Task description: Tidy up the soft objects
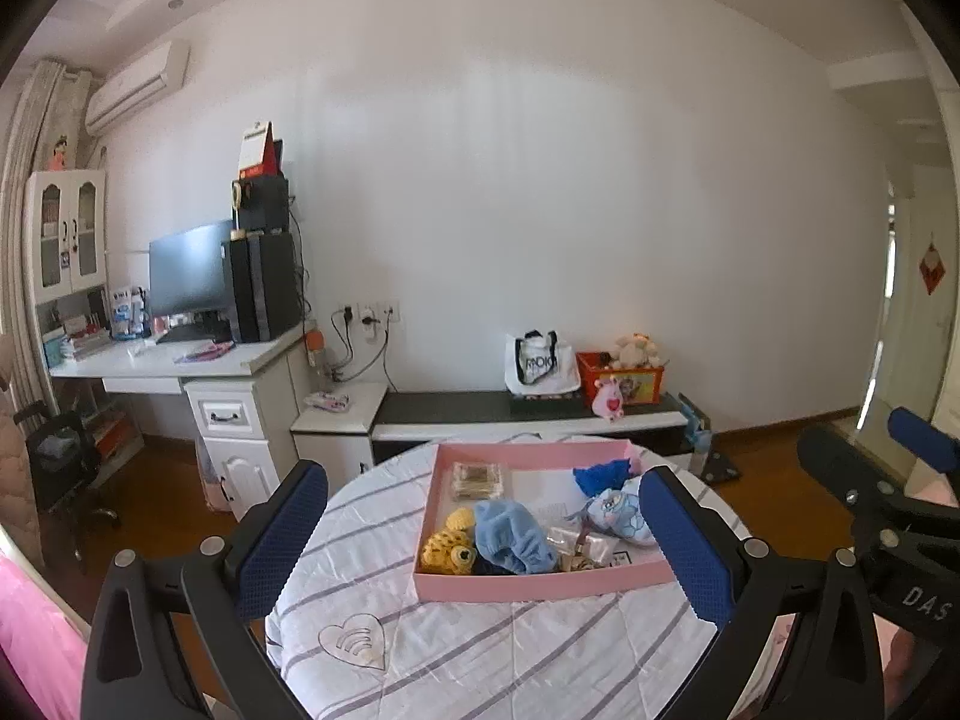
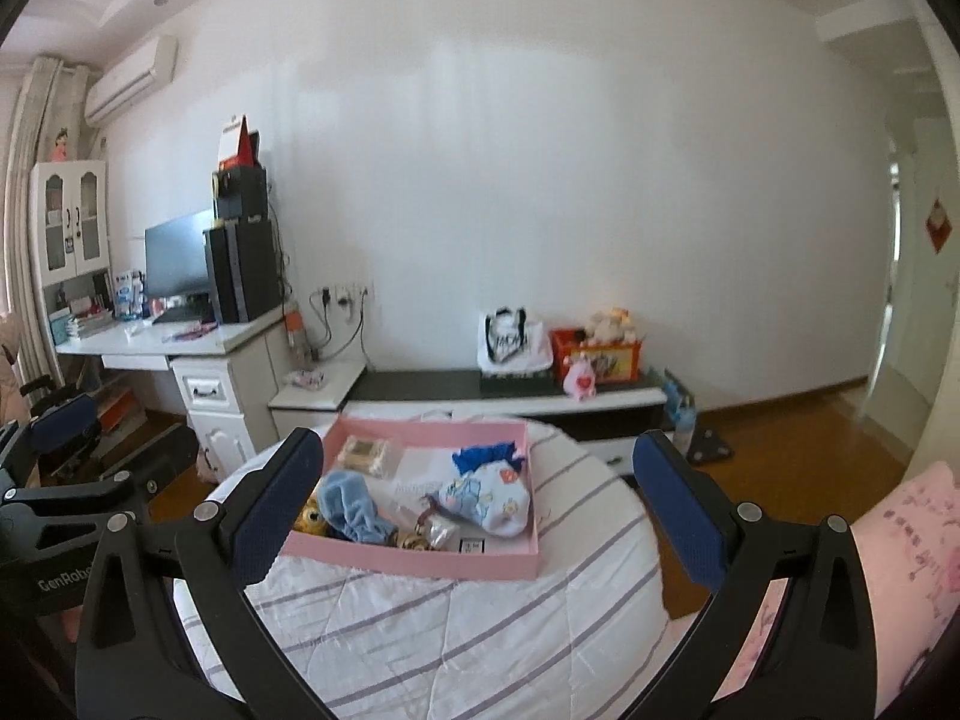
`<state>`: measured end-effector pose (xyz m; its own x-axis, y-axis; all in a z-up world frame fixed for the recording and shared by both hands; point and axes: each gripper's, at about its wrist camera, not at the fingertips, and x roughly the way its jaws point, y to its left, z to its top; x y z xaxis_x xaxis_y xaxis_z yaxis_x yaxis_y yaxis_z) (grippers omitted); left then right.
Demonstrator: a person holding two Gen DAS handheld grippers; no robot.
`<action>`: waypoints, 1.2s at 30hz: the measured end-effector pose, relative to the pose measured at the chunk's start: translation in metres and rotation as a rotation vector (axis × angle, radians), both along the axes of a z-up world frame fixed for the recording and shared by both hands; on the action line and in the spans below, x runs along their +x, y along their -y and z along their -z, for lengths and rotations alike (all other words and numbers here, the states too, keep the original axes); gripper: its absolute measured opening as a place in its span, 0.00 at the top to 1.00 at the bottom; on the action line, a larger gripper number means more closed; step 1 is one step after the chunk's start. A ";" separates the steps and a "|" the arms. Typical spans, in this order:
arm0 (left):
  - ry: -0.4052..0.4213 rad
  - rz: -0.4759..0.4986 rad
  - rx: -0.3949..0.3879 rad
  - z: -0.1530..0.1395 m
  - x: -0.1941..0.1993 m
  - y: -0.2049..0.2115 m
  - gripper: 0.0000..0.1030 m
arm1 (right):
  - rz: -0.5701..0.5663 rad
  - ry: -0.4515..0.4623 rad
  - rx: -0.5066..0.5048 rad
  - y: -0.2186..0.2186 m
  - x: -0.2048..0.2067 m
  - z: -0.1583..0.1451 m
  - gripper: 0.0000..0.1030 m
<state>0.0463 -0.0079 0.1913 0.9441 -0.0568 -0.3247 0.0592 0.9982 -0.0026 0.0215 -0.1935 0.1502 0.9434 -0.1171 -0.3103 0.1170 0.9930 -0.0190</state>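
The shallow pink cardboard tray (image 1: 540,587) of soft toys was seen ahead of both spread, empty grippers, the left gripper (image 1: 492,546) slightly nearer than the right gripper (image 2: 480,510).

Left tool (image 1: 489,537) spread wide; pink tray (image 1: 540,587) ahead

My fingers (image 1: 684,540) wear dark blue dimpled pads on black frames. The tabletop (image 1: 480,648) is covered in white quilting with grey stripes and a stitched heart at 7 o'clock. The tray (image 1: 540,585) is plain pink; inside, a yellow crochet toy (image 1: 447,549) with black specks, a light blue plush cloth (image 1: 516,540), a royal blue scrap (image 1: 600,474) and a pale blue cartoon-printed pouch (image 1: 618,513)
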 end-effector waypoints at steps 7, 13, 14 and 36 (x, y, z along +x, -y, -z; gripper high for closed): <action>0.037 -0.012 -0.002 0.001 -0.015 0.003 0.00 | -0.002 0.073 -0.020 -0.007 -0.019 -0.012 0.00; 0.043 -0.039 0.008 0.006 -0.013 0.008 0.00 | -0.007 0.080 -0.022 -0.010 -0.022 -0.011 0.00; 0.043 -0.041 0.009 0.007 -0.013 0.009 0.00 | -0.007 0.080 -0.022 -0.010 -0.022 -0.011 0.00; 0.041 -0.043 0.005 0.008 -0.011 0.010 0.00 | -0.013 0.078 -0.018 -0.010 -0.026 -0.008 0.00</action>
